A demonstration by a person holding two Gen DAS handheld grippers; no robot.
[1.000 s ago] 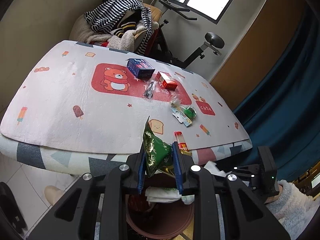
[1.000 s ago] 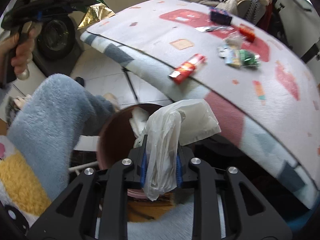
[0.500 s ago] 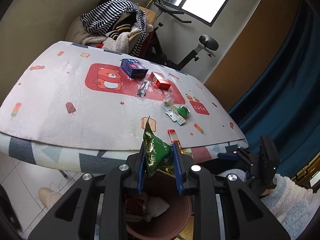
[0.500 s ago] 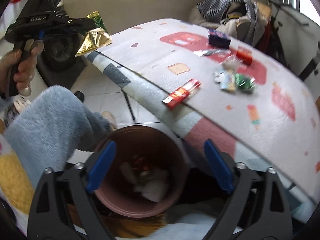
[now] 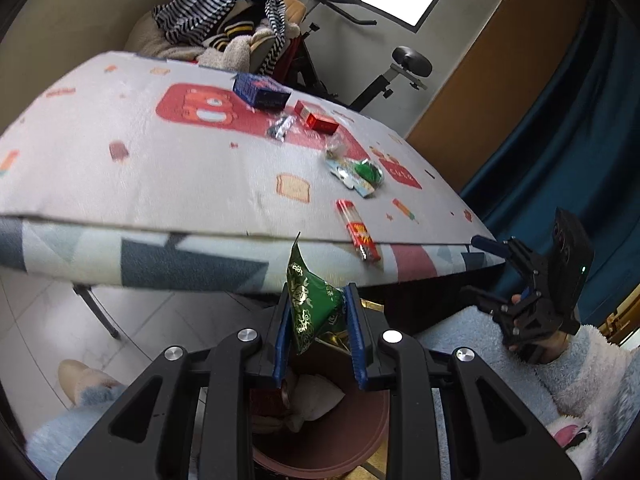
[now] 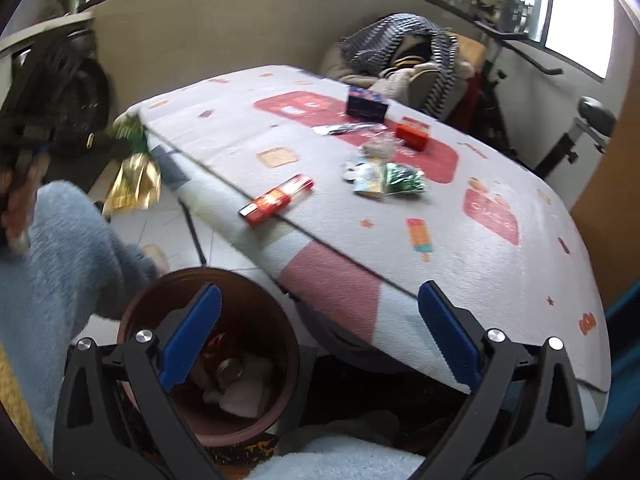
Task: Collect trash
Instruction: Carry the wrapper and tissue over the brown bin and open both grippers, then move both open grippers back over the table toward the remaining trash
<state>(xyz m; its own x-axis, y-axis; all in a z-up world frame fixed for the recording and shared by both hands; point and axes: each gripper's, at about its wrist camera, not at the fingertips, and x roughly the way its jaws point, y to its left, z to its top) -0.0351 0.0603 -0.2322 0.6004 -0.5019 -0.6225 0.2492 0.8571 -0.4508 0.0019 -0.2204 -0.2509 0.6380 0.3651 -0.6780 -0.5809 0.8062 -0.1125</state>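
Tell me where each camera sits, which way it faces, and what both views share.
Left wrist: sits on the left gripper, faces the table edge over the brown bin; it grips a green wrapper; blue-sleeved arm and right gripper visible.
Right wrist: sits on the open right gripper, faces across the table; sleeve at left.
Shared: bin, red packet, blue box.
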